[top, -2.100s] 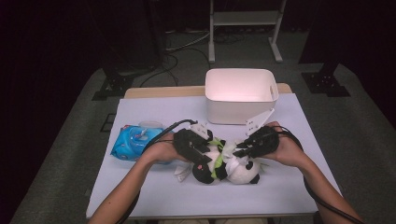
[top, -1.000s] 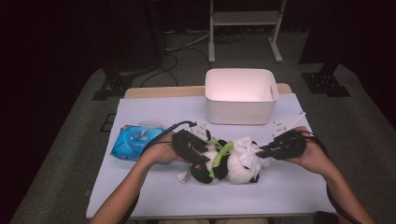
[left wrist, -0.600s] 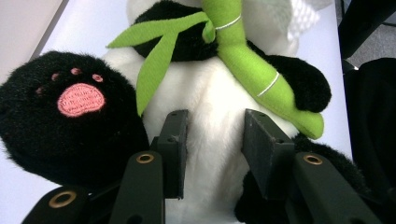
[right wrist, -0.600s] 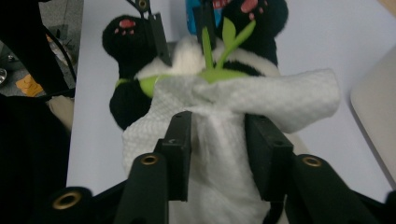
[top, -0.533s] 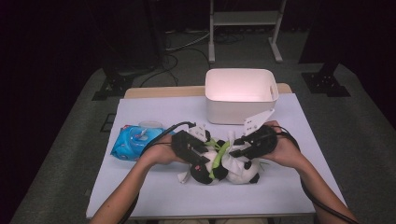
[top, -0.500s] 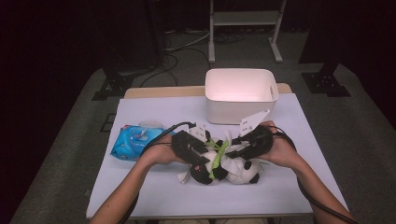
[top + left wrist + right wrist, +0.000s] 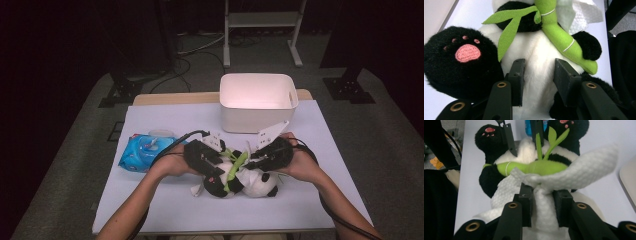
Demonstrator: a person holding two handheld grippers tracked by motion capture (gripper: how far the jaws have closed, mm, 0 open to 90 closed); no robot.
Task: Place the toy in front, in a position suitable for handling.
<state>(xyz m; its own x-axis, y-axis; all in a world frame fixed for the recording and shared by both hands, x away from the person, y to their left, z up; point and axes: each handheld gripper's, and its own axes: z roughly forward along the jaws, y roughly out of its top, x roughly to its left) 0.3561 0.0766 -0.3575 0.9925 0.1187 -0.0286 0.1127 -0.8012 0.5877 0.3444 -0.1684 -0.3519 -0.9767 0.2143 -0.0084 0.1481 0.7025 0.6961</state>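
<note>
We have the black-and-white plush panda (image 7: pixel 240 180) lying on its back mid-table, in front of the white plastic bin (image 7: pixel 257 102). Our left gripper (image 7: pixel 537 75) is clamped on its white belly, while our right gripper (image 7: pixel 541 200), whose jaws have just been closing, pinches a white dimpled wipe (image 7: pixel 574 176) against its chest. The wiping looks under way; the green felt bamboo (image 7: pixel 534 167) and limbs seem left.
</note>
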